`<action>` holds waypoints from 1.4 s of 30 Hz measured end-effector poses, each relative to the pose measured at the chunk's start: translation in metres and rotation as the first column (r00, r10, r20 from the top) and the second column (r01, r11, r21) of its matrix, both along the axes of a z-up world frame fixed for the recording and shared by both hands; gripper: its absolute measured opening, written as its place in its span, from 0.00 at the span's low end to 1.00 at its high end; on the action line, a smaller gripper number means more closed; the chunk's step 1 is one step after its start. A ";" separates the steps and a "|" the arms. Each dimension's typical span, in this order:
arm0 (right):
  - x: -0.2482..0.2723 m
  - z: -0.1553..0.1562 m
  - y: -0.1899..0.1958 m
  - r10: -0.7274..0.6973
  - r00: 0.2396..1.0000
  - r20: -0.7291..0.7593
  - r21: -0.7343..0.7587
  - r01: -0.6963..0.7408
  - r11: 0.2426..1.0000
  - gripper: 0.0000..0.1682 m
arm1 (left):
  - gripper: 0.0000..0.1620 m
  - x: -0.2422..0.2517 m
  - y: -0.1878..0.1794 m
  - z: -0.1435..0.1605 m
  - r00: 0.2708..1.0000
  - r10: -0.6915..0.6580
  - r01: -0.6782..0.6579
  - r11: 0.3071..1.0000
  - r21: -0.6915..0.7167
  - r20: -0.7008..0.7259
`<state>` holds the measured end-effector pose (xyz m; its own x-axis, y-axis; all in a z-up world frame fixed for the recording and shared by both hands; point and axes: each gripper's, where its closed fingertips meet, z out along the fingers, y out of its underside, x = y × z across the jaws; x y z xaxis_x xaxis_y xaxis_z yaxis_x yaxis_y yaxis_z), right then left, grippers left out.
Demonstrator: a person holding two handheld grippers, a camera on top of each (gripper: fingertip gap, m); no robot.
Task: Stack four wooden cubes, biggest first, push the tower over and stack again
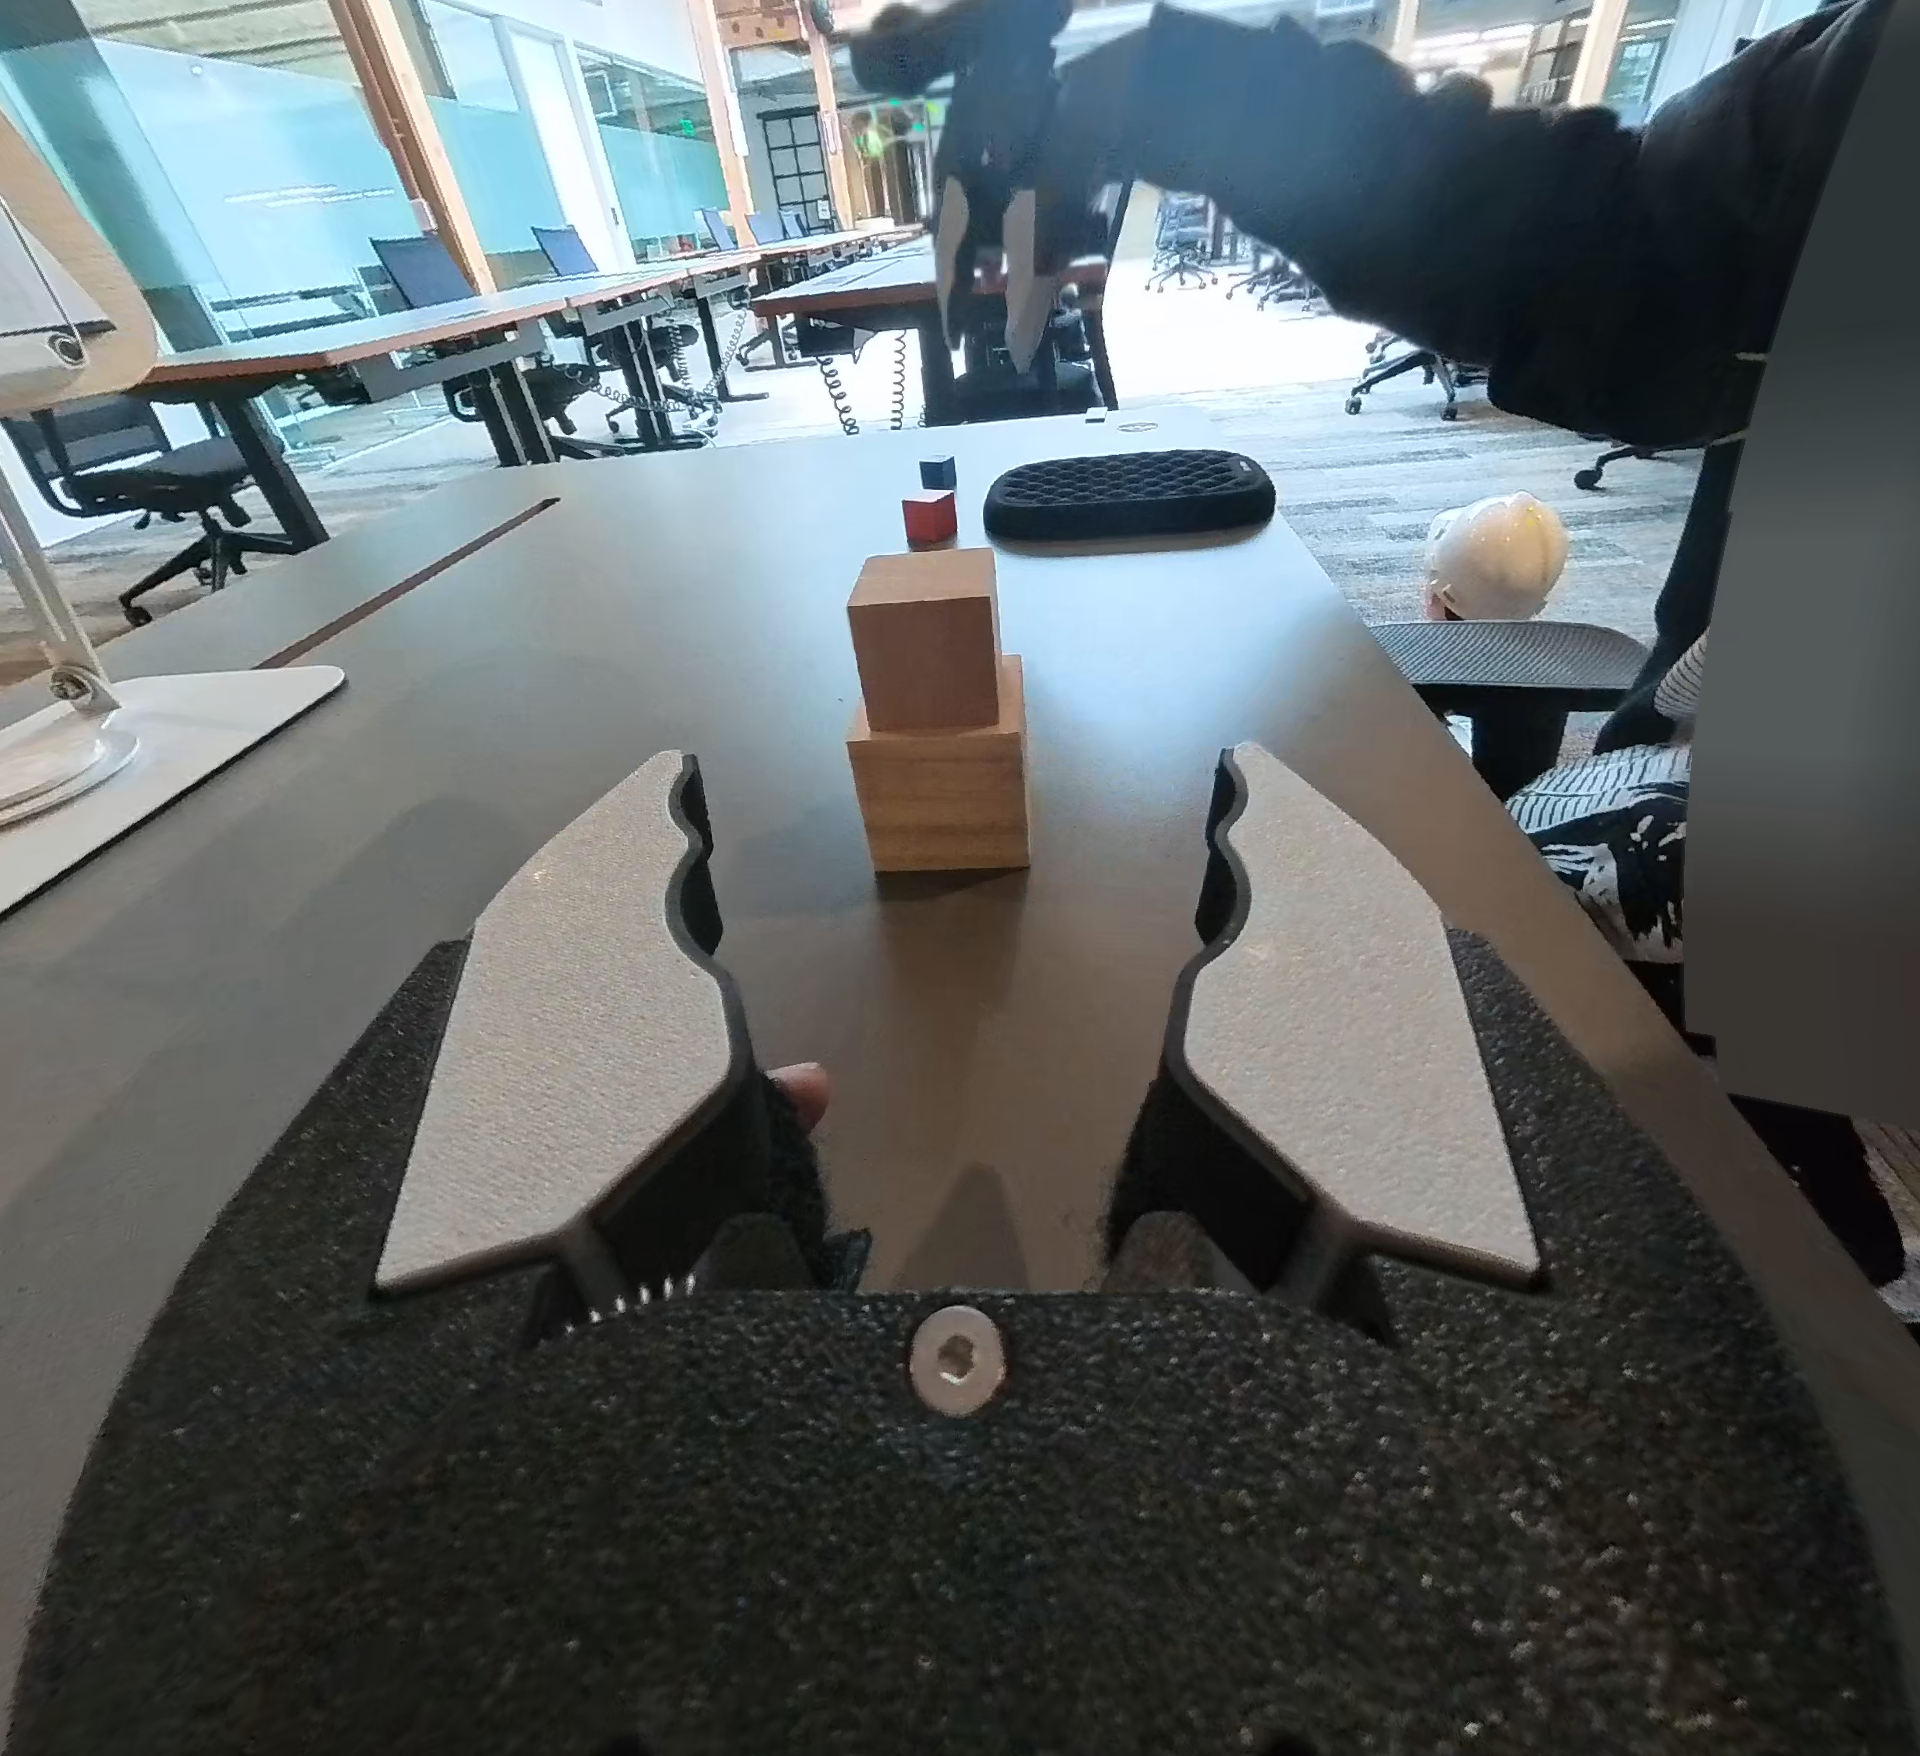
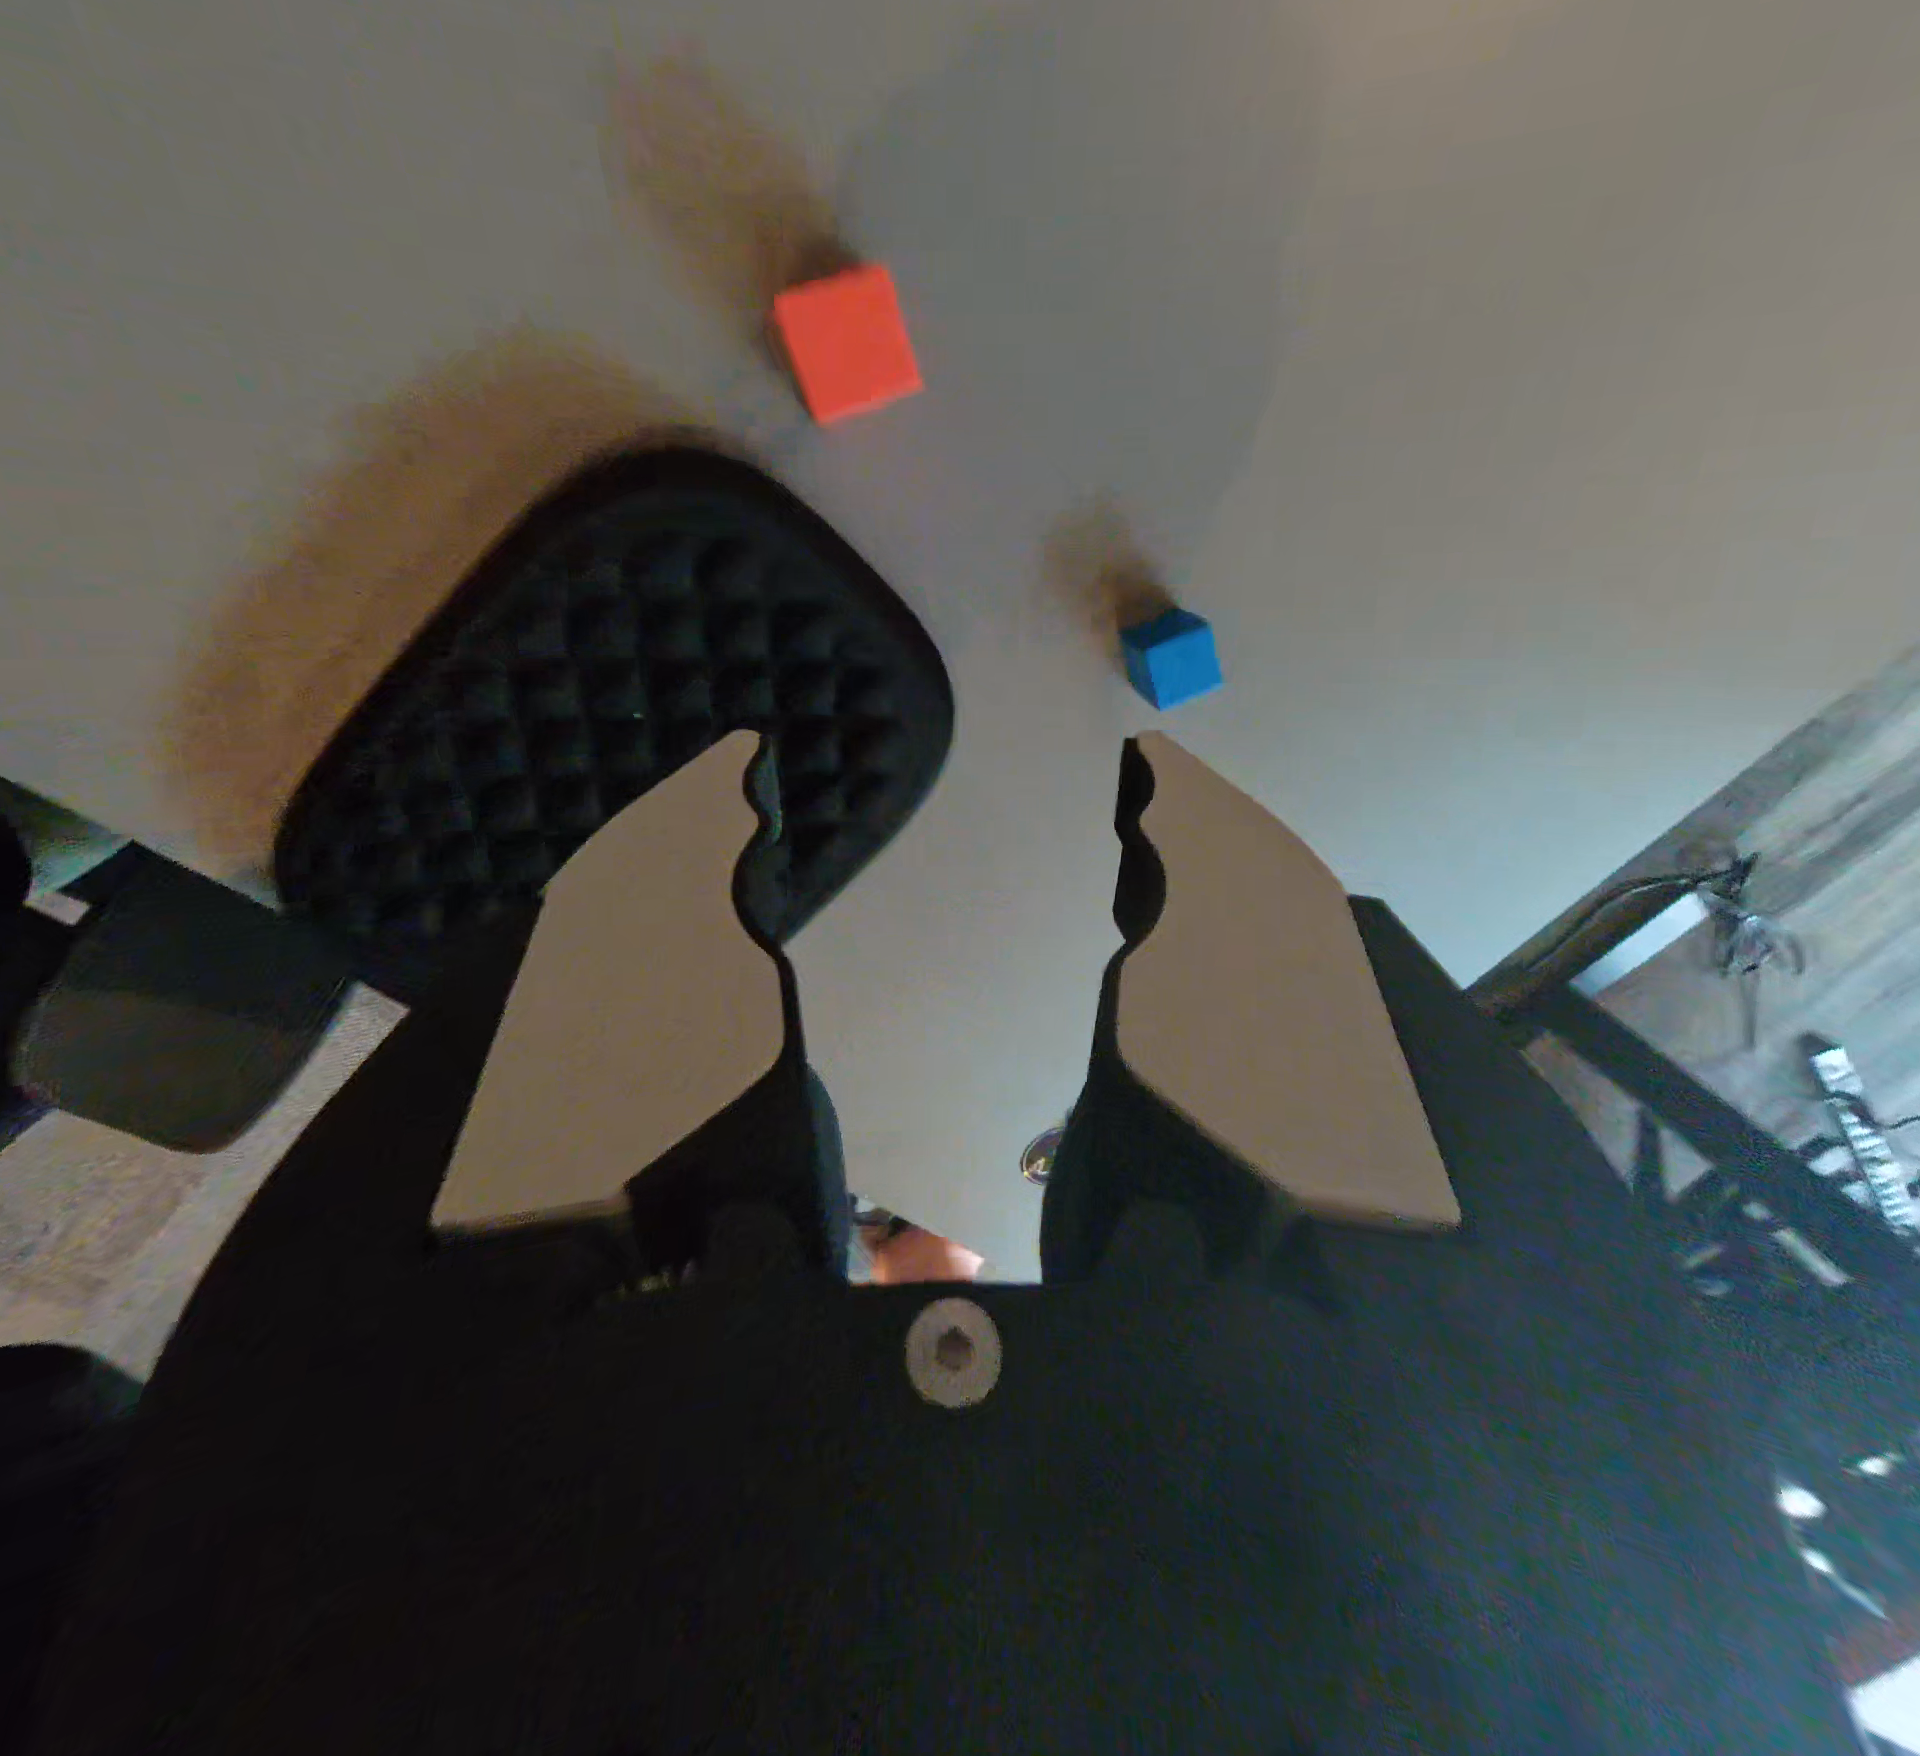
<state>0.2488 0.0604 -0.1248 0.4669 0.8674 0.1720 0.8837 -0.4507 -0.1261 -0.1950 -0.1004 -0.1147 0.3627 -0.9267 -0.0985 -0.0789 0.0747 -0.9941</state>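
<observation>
We have two plain wooden cubes (image 1: 938, 730) stacked on the worktop (image 1: 520, 771). Our right hand-held gripper (image 2: 943, 738), spread and empty, hangs above the red cube (image 2: 847, 342), probably next; the blue cube (image 2: 1171, 657) follows. Left hand-held gripper (image 1: 956, 761) waits spread.

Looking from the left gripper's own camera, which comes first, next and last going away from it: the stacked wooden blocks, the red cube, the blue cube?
From the left gripper, open and low over the table:
1. Stacked wooden blocks, straight ahead, just beyond the fingertips.
2. Red cube, behind the stack, beside the black pad.
3. Blue cube, just past the red one, nearer the table's far edge.
</observation>
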 end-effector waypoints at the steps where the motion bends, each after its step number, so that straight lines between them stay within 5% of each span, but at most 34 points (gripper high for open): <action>1: 0.008 -0.006 0.003 -0.018 1.000 -0.012 -0.012 0.018 1.000 0.36 | 0.56 0.000 0.000 0.000 1.000 0.001 -0.001 1.000 -0.001 0.002; 15: -0.046 -0.056 0.022 0.135 0.965 -0.225 -0.034 -0.146 0.989 0.35 | 0.56 -0.003 0.002 0.002 1.000 0.006 -0.006 1.000 -0.017 0.027; 28: -0.061 -0.077 0.026 0.227 0.932 -0.282 0.007 -0.234 0.972 0.19 | 0.56 -0.002 0.002 0.002 1.000 0.003 -0.002 1.000 -0.019 0.025; 34: -0.079 -0.057 0.023 0.298 0.899 -0.320 0.096 -0.282 0.954 0.16 | 0.56 -0.002 0.002 0.002 1.000 0.003 -0.003 1.000 -0.018 0.023; 42: -0.165 0.013 -0.007 0.466 0.818 -0.335 0.207 -0.419 0.884 0.16 | 0.56 -0.002 0.002 0.002 1.000 0.002 -0.002 1.000 -0.014 0.017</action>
<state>0.0833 0.0534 -0.1122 0.0865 0.9796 0.1813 0.8625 0.0174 -0.5058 -0.1967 -0.0989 -0.1132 0.3661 -0.9272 -0.0789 -0.0621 0.0602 -0.9962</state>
